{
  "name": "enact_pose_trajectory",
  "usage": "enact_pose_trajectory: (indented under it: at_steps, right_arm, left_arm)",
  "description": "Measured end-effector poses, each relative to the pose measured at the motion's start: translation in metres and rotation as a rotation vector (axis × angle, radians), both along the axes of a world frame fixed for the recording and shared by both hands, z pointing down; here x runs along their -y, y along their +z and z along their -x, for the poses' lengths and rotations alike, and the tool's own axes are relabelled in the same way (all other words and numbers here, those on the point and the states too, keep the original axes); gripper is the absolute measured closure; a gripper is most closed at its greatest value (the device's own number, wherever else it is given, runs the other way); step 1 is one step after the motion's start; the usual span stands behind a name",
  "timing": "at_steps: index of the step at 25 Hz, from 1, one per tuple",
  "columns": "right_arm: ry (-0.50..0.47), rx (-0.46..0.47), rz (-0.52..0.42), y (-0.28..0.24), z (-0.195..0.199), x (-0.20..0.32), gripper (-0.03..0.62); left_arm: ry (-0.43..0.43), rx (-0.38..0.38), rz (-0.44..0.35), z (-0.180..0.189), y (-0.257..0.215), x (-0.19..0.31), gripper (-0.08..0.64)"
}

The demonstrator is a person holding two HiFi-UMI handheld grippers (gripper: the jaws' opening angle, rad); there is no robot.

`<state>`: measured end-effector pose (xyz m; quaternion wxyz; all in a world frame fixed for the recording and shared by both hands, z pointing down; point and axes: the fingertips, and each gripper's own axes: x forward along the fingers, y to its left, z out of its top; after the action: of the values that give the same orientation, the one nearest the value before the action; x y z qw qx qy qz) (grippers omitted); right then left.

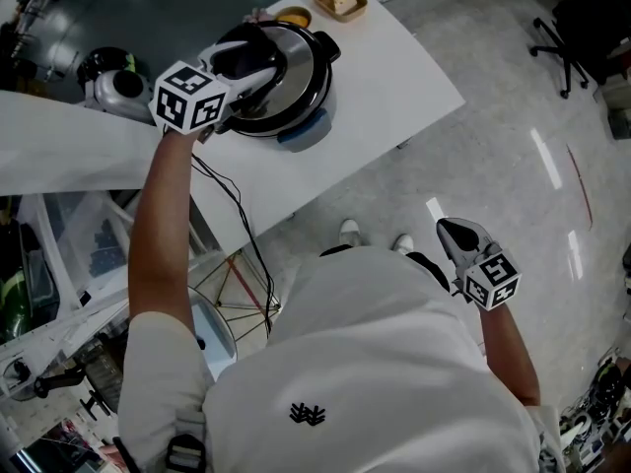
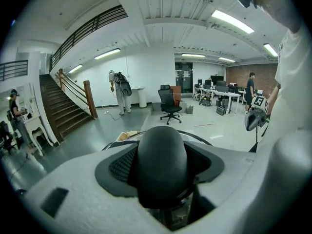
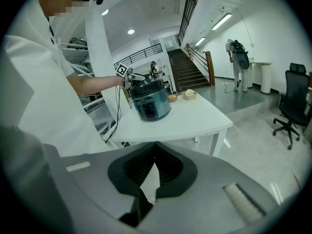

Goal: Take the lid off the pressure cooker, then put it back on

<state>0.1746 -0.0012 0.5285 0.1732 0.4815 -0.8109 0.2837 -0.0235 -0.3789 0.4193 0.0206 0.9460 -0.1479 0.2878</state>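
Left gripper view: left gripper fingers clenched on lid knob; cooker on surface; right gripper clenched shut, empty.

No legible text or numbers

Pressure cooker: dark blue-grey body; silver lid with black handle. Table: plain white. Left gripper and right gripper: grey shells, black ribbed pads. Marker cubes: white faces bearing black square patterns. Shirt: white, with a small black emblem. Floor: pale grey, speckled. Tray: tan. Chair: black.
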Motion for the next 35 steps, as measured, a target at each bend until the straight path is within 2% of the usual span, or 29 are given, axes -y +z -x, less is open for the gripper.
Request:
enact_pose_trajectory:
  at_steps: [3, 7, 13, 17, 21, 28, 32, 35]
  right_arm:
    - [-0.005, -0.003, 0.007, 0.000, 0.000, -0.004, 0.580]
    - [-0.013, -0.007, 0.025, 0.002, 0.004, -0.008, 0.580]
    - [-0.050, -0.007, 0.045, 0.004, 0.008, -0.019, 0.579]
    - [-0.105, 0.004, 0.014, -0.001, 0.004, -0.019, 0.578]
    - [-0.204, 0.017, -0.054, -0.013, -0.004, -0.014, 0.579]
    - [-0.380, 0.050, -0.122, -0.036, -0.019, -0.039, 0.579]
    - [-0.464, 0.077, -0.153, -0.047, -0.025, -0.057, 0.580]
    - [-0.503, 0.106, -0.176, -0.054, -0.028, -0.076, 0.580]
  left_arm:
    - [-0.027, -0.012, -0.028, 0.001, -0.002, 0.001, 0.267]
    - [-0.110, -0.034, -0.080, 0.009, -0.004, 0.006, 0.227]
    - [-0.263, -0.135, -0.159, 0.036, -0.027, -0.002, 0.202]
    - [-0.364, -0.192, -0.197, 0.059, -0.049, -0.035, 0.241]
    - [-0.473, -0.193, -0.205, 0.072, -0.053, -0.099, 0.321]
    - [-0.629, -0.192, -0.097, 0.054, -0.028, -0.234, 0.408]
    - [-0.653, -0.227, 0.003, 0.018, -0.009, -0.318, 0.476]
    - [-0.639, -0.241, 0.070, -0.016, 0.005, -0.379, 0.509]
